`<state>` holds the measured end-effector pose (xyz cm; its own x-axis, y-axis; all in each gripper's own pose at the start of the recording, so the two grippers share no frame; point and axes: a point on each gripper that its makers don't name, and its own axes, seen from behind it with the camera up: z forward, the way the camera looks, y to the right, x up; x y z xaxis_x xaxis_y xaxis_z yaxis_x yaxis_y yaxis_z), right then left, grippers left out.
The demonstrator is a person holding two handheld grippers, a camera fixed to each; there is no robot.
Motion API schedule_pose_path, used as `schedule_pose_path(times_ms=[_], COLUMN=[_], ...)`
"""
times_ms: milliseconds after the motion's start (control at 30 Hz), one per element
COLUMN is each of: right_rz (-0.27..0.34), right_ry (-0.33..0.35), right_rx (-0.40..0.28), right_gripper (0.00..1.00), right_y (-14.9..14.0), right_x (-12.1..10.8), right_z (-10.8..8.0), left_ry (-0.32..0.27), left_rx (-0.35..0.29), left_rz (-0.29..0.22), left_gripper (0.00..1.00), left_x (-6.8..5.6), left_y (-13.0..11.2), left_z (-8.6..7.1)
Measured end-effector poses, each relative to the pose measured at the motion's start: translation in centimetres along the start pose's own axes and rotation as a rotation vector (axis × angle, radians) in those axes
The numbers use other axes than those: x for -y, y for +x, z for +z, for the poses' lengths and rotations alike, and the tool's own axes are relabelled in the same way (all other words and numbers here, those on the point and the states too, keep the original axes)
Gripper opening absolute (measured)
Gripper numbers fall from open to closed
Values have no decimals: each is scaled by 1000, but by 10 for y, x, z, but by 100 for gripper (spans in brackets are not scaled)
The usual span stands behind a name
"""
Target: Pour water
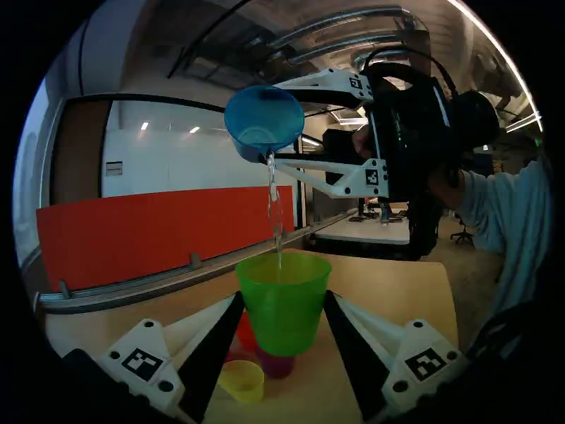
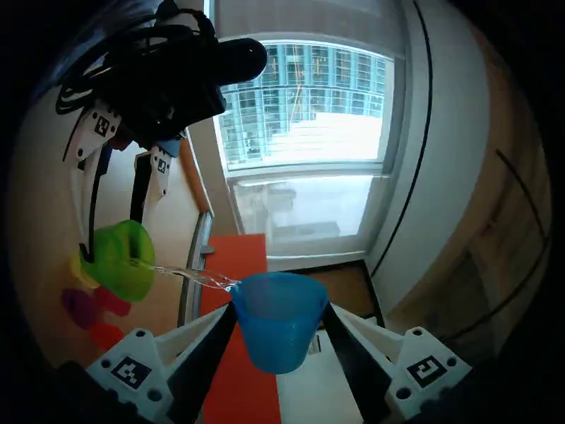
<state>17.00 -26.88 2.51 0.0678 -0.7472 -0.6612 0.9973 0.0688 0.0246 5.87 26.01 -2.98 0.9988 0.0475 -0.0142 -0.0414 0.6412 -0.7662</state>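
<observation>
While water [image 1: 273,205] is streamed from the blue cup [image 1: 263,119] clamped by the right gripper [image 1: 279,124], upper centre, into the green cup [image 1: 284,311] gripped by the left gripper [image 1: 282,300], lower centre, pouring is judged underway, not finished.

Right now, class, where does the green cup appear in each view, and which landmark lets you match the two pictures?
Left gripper view: green cup low centre, between two black fingers.
Right gripper view: green cup far left at mid-height, seen sideways.
Shared landmark: the water stream running from the blue cup into it.
</observation>
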Motion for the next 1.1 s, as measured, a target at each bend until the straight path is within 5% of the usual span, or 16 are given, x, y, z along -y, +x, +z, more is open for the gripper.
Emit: schedule_pose_path(times_ms=[1100], right_rz=[-176], right_ry=[-18], right_rx=[-22], right_gripper=[90], right_y=[22], right_x=[-3], right_z=[-1], left_ry=[5], left_rx=[-16], left_rz=[-15], left_gripper=[82], left_x=[3], left_y=[6], left_z=[1])
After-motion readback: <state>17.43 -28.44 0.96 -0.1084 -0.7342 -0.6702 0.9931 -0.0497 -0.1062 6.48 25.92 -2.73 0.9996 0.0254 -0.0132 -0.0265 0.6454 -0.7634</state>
